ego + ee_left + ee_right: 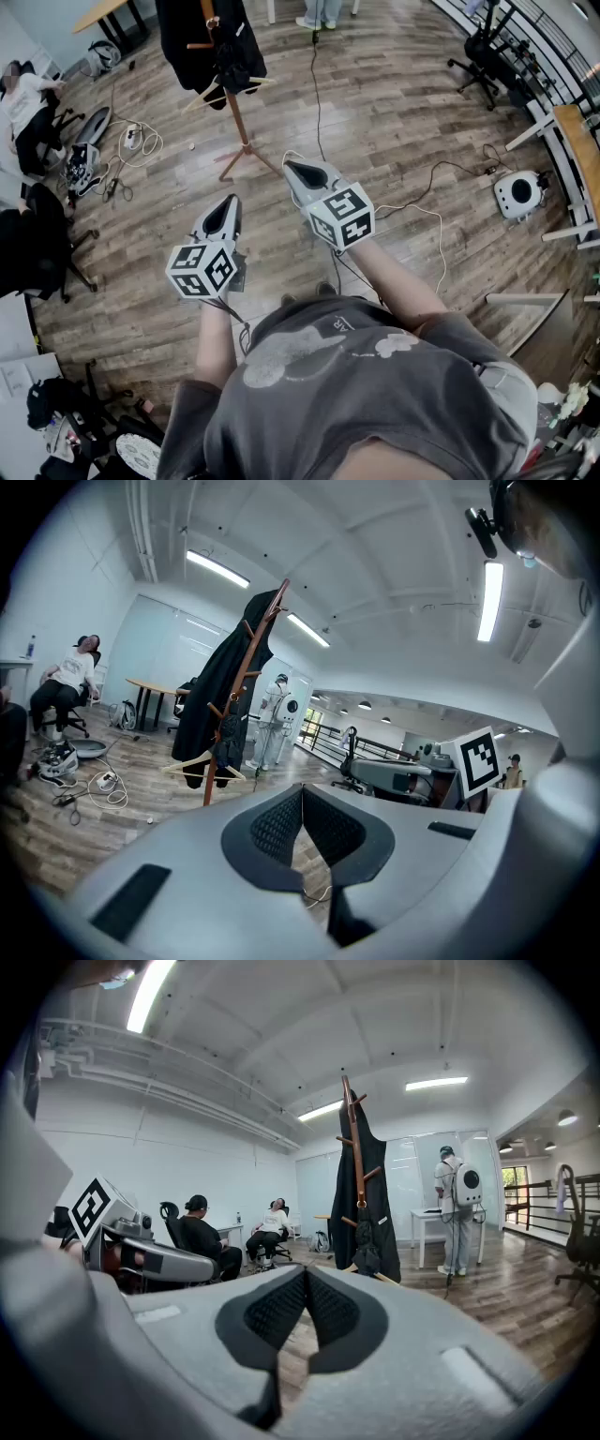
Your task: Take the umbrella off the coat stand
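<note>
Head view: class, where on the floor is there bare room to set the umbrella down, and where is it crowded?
Bare boards lie between the coat stand and the white round device, crossed only by thin cables. Another bare patch lies left of the left gripper. Crowded: left of the stand, with a power strip and looped cords.

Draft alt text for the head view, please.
Seen from above, a person holds the left gripper and right gripper, both shut and empty, pointed at a wooden coat stand draped with a dark coat across a wood floor.
</note>
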